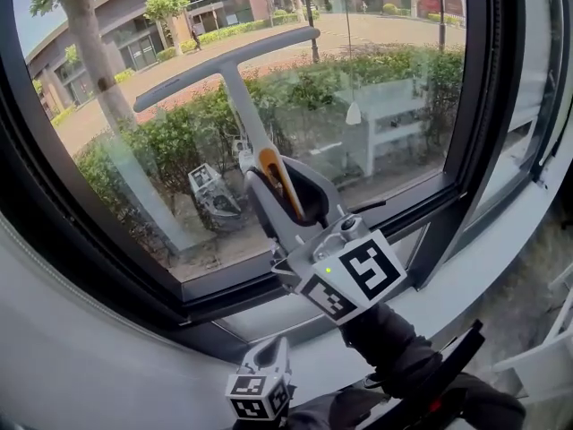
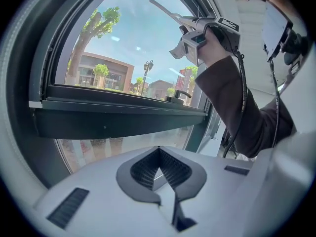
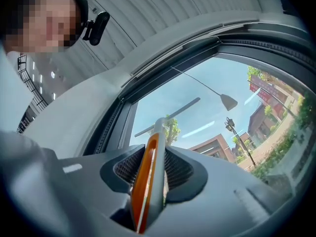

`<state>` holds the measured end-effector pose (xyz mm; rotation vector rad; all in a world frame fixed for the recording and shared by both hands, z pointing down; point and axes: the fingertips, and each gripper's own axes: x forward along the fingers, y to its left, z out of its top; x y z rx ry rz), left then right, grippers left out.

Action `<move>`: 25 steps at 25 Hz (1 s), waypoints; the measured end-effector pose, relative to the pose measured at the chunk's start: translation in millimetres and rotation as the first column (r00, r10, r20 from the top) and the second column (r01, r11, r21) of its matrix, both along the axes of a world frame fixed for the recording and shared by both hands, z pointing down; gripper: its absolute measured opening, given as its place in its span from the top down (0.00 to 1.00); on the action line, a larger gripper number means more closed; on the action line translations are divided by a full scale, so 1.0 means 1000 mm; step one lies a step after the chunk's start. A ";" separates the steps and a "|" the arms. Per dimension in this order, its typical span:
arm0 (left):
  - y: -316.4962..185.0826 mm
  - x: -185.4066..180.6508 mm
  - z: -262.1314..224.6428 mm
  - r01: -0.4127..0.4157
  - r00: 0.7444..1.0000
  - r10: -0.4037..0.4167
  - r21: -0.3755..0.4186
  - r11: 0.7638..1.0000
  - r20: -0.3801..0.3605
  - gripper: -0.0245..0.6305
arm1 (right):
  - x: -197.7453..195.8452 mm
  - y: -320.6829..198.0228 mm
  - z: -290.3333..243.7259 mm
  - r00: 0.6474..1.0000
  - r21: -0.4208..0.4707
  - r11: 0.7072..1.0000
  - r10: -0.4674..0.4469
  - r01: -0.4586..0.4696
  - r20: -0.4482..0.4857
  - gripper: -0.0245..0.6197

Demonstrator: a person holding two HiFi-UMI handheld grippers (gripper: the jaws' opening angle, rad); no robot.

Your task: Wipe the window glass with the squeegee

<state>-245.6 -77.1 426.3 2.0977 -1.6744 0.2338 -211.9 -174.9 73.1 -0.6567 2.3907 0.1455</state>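
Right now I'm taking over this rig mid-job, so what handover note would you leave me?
Right gripper: shut on the orange-striped handle of the grey T-shaped squeegee.
Left gripper: shut, empty, low beneath the window.
Squeegee blade held high before the dark-framed window glass; contact unclear.
Done: squeegee grasped.
Left: probably draw the blade down across the pane.

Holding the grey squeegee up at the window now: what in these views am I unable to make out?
- Blade contact: whether the grey T-shaped squeegee with the orange-striped handle presses on the clear window glass; head view looks from behind it, right gripper view shows the blade too small.
- Handle's bottom end: buried inside the right gripper, both views.
- Streaks or wetness on the glass: lost in reflections, every view.
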 end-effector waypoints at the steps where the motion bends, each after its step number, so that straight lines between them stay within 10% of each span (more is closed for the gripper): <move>1: 0.000 -0.001 0.000 0.006 1.000 -0.006 0.001 1.000 0.005 0.96 | 0.000 -0.001 -0.001 1.000 -0.003 1.000 -0.010 0.010 0.006 0.78; 25: 0.032 -0.032 -0.013 0.088 0.996 -0.089 0.038 0.995 0.011 0.96 | -0.016 -0.005 0.007 0.988 -0.057 0.988 -0.141 0.144 0.060 0.81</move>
